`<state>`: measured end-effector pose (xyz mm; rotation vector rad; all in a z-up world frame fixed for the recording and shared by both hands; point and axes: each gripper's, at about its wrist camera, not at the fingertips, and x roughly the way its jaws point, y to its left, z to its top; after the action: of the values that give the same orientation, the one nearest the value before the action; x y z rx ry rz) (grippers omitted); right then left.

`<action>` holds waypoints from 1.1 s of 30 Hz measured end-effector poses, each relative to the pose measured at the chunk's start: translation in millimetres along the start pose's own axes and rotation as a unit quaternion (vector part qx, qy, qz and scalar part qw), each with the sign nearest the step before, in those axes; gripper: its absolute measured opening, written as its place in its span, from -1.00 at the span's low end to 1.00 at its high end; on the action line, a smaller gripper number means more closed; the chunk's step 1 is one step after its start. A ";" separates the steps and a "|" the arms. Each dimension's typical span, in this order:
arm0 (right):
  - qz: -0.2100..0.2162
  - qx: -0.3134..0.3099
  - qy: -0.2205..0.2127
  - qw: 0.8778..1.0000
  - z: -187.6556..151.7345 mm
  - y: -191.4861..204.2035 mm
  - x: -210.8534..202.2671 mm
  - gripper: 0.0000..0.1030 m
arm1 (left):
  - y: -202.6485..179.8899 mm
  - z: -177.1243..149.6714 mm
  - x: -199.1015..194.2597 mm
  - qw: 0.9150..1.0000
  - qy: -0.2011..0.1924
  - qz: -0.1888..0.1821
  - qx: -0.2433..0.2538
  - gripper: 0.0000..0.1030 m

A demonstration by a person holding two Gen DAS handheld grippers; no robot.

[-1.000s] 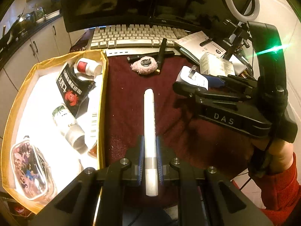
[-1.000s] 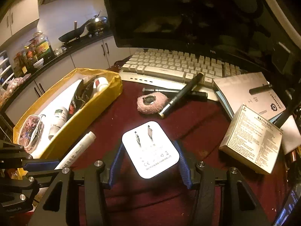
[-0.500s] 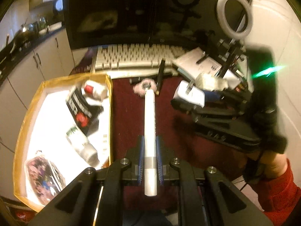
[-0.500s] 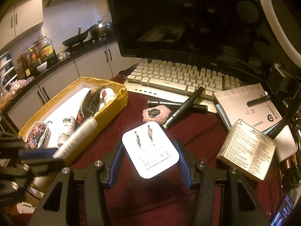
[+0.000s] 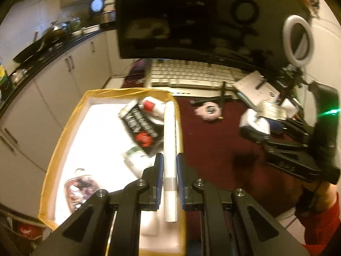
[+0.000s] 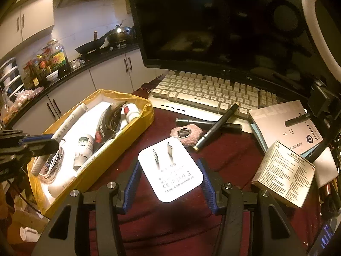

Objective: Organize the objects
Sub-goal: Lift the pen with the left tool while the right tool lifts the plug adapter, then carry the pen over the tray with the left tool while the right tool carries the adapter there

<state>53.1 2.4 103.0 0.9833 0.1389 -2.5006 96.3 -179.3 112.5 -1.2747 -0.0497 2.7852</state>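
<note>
My left gripper point(image 5: 169, 167) is shut on a white marker point(image 5: 169, 132), which points away from me along the right rim of the yellow box point(image 5: 64, 132). In the right wrist view that marker point(image 6: 68, 121) hangs over the box's point(image 6: 119, 149) near end. The box holds a black packet point(image 5: 142, 128), a red-capped bottle point(image 5: 151, 106), a green-labelled tube point(image 6: 84, 147) and a printed pouch point(image 5: 80, 188). My right gripper point(image 6: 170, 171) is shut on a white plug adapter point(image 6: 172, 177), prongs up, above the dark red cloth point(image 6: 223, 149). The left wrist view shows that gripper point(image 5: 255, 128) at the right.
A keyboard point(image 6: 213, 93) and dark monitor point(image 6: 213, 21) stand at the back. Two dark pens point(image 6: 217, 123) and a pink fuzzy pad point(image 6: 187, 133) lie on the cloth. A notebook point(image 6: 285, 125), a small carton point(image 6: 283, 172) and a ring light point(image 5: 298, 40) crowd the right side.
My left gripper has carried the marker leftward and upward, from over the red cloth to over the box's right rim. The right gripper with the adapter has stayed put.
</note>
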 end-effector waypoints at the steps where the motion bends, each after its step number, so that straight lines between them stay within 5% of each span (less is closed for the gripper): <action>1: 0.002 -0.001 0.000 1.000 0.7 1.6 0.6 0.12 | 5.6 -0.6 0.8 1.000 0.001 0.005 -0.004 -0.76; 10: 0.037 -0.021 0.001 0.999 6.2 27.5 1.8 0.12 | 40.9 -3.4 10.2 0.999 0.009 0.037 -0.030 -0.76; 22: 0.199 -0.047 0.040 0.978 7.1 98.8 10.9 0.12 | 106.9 4.5 27.1 0.995 0.029 0.057 -0.081 -0.76; 33: 0.217 -0.109 0.085 0.966 7.3 164.8 64.3 0.12 | 148.1 15.8 60.2 0.991 0.051 0.071 -0.104 -0.76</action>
<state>79.7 -170.7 76.6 1.0089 0.2192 -1.9588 36.6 -321.7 68.3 -1.5213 -0.2606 2.8917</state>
